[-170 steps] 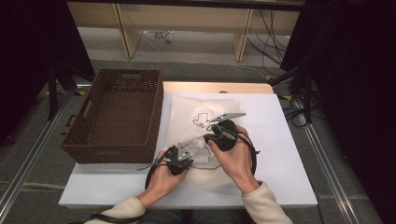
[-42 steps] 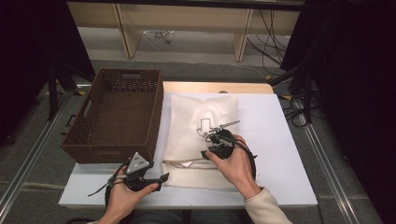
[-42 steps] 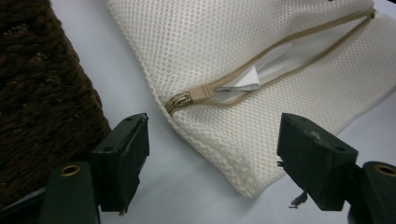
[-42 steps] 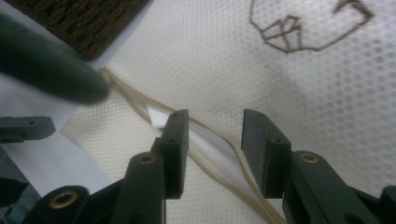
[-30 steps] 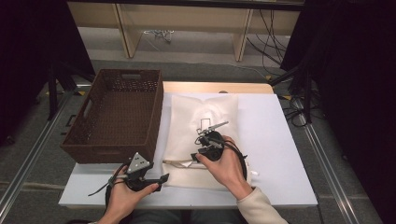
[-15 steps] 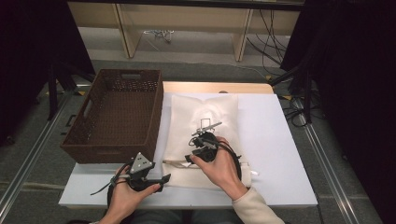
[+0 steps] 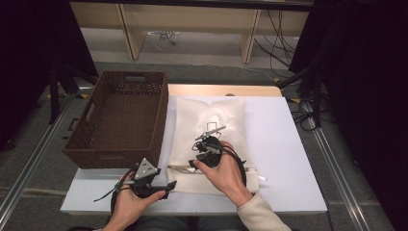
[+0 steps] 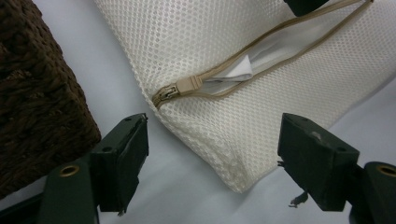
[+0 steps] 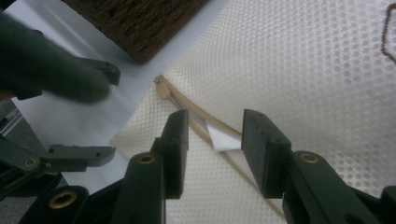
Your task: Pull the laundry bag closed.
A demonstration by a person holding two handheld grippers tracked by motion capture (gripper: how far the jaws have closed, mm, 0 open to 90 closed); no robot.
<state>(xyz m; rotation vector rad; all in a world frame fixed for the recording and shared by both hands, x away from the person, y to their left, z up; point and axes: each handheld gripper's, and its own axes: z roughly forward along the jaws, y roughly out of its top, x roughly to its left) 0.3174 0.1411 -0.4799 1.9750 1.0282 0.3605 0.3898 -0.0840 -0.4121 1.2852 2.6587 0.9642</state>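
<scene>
Currently right tongs spread over mesh bag zipper | left tongs spread, empty, near table front edge | risk: mesh pinched instead of zipper pull

A cream mesh zippered laundry bag lies on the white rectangular table, just right of the dark brown wicker basket.

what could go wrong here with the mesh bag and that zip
The right gripper straddles the open zipper with jaws apart; closing there may pinch mesh or the white corner peeking out. The left gripper is open off the mesh bag corner, so a pull could drag the bag.
</scene>
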